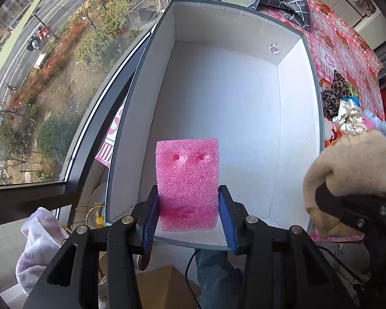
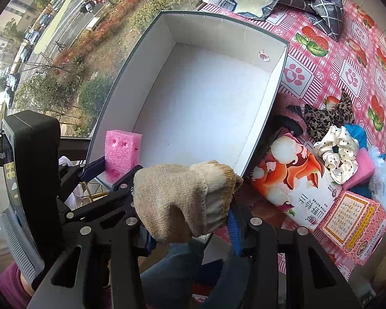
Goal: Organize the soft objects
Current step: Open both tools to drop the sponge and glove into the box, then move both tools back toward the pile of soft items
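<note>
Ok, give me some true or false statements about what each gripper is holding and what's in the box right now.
1. The left gripper holds a pink foam block. True.
2. The right gripper grips a leopard-print scrunchie. False: its jaws clamp a beige knit glove.
3. The white box is packed with soft things. False: only a small sticker-like bit lies in it.
4. A polka-dot scrunchie lies outside the box. True.

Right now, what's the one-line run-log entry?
left gripper: shut on pink foam block | right gripper: shut on beige glove | box: nearly empty
</note>
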`<move>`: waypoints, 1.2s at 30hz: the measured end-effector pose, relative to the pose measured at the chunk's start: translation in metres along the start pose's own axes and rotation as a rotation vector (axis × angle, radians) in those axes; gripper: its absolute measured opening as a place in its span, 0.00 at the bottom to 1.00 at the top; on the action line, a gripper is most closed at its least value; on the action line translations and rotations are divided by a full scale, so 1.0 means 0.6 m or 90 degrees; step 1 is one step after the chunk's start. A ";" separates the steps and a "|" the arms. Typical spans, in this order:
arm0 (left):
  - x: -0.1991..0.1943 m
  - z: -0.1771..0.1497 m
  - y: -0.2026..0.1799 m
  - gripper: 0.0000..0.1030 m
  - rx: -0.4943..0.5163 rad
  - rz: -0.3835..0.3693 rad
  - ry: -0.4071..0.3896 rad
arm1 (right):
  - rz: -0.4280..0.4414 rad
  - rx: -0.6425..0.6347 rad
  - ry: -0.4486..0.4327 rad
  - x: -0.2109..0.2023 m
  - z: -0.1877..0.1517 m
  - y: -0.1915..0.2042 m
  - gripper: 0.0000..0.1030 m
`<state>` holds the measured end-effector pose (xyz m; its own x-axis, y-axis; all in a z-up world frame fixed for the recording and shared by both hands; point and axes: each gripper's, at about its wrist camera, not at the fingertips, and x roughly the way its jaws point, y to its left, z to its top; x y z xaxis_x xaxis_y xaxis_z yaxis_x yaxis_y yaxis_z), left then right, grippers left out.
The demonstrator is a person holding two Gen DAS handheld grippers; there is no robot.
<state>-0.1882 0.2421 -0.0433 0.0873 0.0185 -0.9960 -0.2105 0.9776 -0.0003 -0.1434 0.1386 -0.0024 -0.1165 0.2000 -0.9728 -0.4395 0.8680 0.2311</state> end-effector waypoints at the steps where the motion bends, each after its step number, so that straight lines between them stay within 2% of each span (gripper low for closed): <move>1: -0.001 0.000 0.000 0.46 0.001 -0.001 -0.002 | 0.001 0.000 0.001 0.000 0.000 0.000 0.43; 4: -0.003 -0.002 0.000 0.49 0.004 -0.004 -0.006 | 0.003 -0.001 -0.001 0.000 -0.001 0.001 0.43; 7: -0.006 -0.005 0.001 0.62 0.004 -0.005 -0.008 | 0.006 -0.001 -0.002 -0.001 -0.001 0.002 0.44; 9: -0.010 -0.006 0.002 0.72 0.002 -0.007 -0.014 | 0.007 -0.001 -0.007 -0.003 -0.002 0.001 0.51; 12: -0.015 -0.005 0.002 0.78 -0.003 -0.012 -0.022 | 0.009 0.001 -0.010 -0.006 -0.003 0.000 0.54; 13: -0.016 -0.004 0.004 0.78 -0.008 -0.020 -0.023 | 0.010 0.003 -0.012 -0.007 -0.004 -0.001 0.59; 14: -0.016 -0.004 0.005 0.81 -0.013 -0.030 -0.024 | 0.012 0.006 -0.017 -0.010 -0.004 -0.002 0.74; 15: -0.017 -0.003 0.006 0.84 -0.018 -0.040 -0.025 | 0.013 0.010 -0.026 -0.014 -0.006 -0.003 0.84; 17: -0.020 -0.002 0.007 0.92 -0.027 -0.051 -0.029 | 0.013 0.014 -0.034 -0.021 -0.006 -0.006 0.84; 18: -0.022 -0.002 0.009 0.99 -0.032 -0.056 -0.031 | 0.012 0.016 -0.034 -0.022 -0.006 -0.008 0.84; 22: -0.035 0.003 0.013 1.00 -0.052 -0.088 -0.046 | 0.009 0.042 -0.035 -0.030 -0.010 -0.025 0.84; 23: -0.040 0.004 0.014 1.00 -0.052 -0.096 -0.051 | 0.016 0.052 -0.040 -0.036 -0.012 -0.032 0.89; 24: -0.044 0.005 0.014 1.00 -0.053 -0.104 -0.055 | 0.017 0.062 -0.045 -0.042 -0.014 -0.039 1.00; 29: -0.058 0.017 0.002 1.00 -0.046 -0.121 -0.056 | 0.022 0.101 -0.070 -0.078 -0.025 -0.079 1.00; 36: -0.077 0.040 -0.062 1.00 0.021 -0.123 -0.061 | 0.004 0.178 -0.115 -0.150 -0.044 -0.179 1.00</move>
<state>-0.1612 0.2097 0.0047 0.2149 -0.1522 -0.9647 -0.1485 0.9712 -0.1863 -0.1091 0.0153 0.0606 0.0516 0.2619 -0.9637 -0.1755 0.9524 0.2495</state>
